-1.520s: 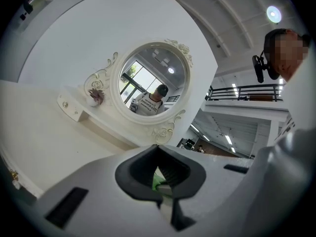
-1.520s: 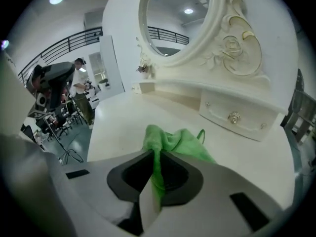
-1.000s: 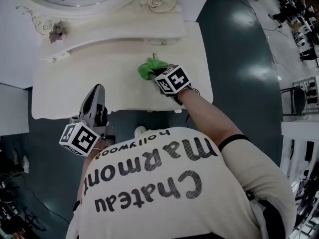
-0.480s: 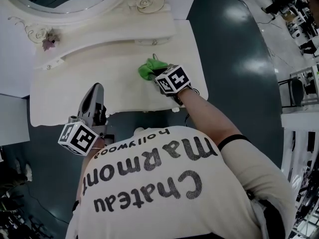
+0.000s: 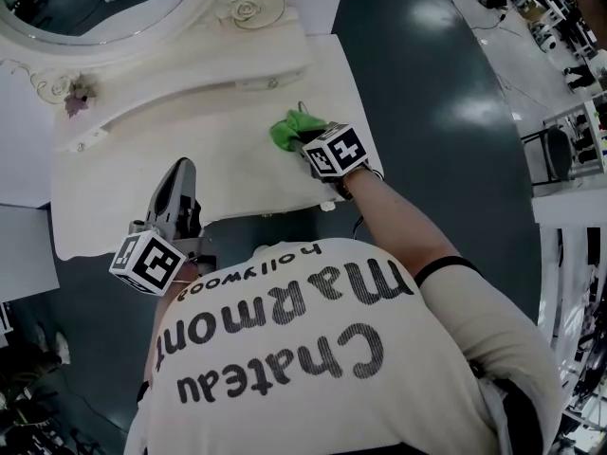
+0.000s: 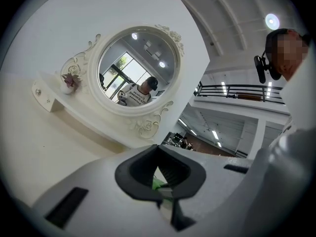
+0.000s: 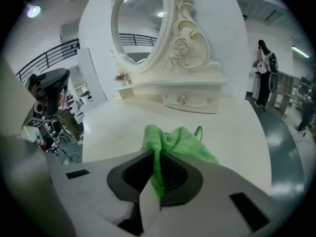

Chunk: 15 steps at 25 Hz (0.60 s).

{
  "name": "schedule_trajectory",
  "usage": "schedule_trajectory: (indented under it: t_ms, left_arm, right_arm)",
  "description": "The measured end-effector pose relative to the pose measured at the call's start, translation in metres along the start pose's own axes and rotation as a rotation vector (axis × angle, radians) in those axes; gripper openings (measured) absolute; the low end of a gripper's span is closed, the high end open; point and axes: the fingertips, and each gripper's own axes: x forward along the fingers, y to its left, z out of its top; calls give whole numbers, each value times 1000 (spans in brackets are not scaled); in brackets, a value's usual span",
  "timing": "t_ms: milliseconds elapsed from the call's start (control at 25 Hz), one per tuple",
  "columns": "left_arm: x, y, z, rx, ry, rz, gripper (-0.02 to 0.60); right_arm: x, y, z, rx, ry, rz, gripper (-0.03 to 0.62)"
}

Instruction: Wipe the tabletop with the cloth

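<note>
A dark glossy floor (image 5: pixel 427 83) surrounds a cream dressing table, and the person (image 5: pixel 313 349) stands at its front edge looking down on it. The tabletop (image 5: pixel 142 173) is pale with a scalloped front, and at its back rises a round mirror (image 6: pixel 133 70) in a carved frame. Below the mirror is a raised shelf with a small drawer (image 7: pixel 190 100). The left tongs (image 5: pixel 180 173) point over the left front part of the tabletop, well apart from the cloth. Seen in the left gripper view, the left tongs (image 6: pixel 158 174) are closed on nothing, with only a sliver of green showing past the slit between them. The right tongs (image 5: pixel 302 138) reach over the right part of the tabletop, near its right edge. In the right gripper view, the right tongs (image 7: pixel 157 169) are clamped on a fold of the green cloth (image 7: pixel 173 142). The fold runs up between the two pads, and the rest bunches on the tabletop just beyond the tips, in front of the drawer. From the head view the cloth (image 5: pixel 292 127) lies touching the tips of the right tongs. A small pink flower (image 6: pixel 70 80) decorates the mirror frame's left end.
</note>
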Motion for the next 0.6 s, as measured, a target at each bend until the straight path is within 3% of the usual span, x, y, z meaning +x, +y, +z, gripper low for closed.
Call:
schedule_trajectory:
  t_ms: [600]
  left_arm:
    - [18, -16, -9, 1, 29, -49, 8]
  right_arm:
    - [-45, -54, -27, 121, -41, -124, 55]
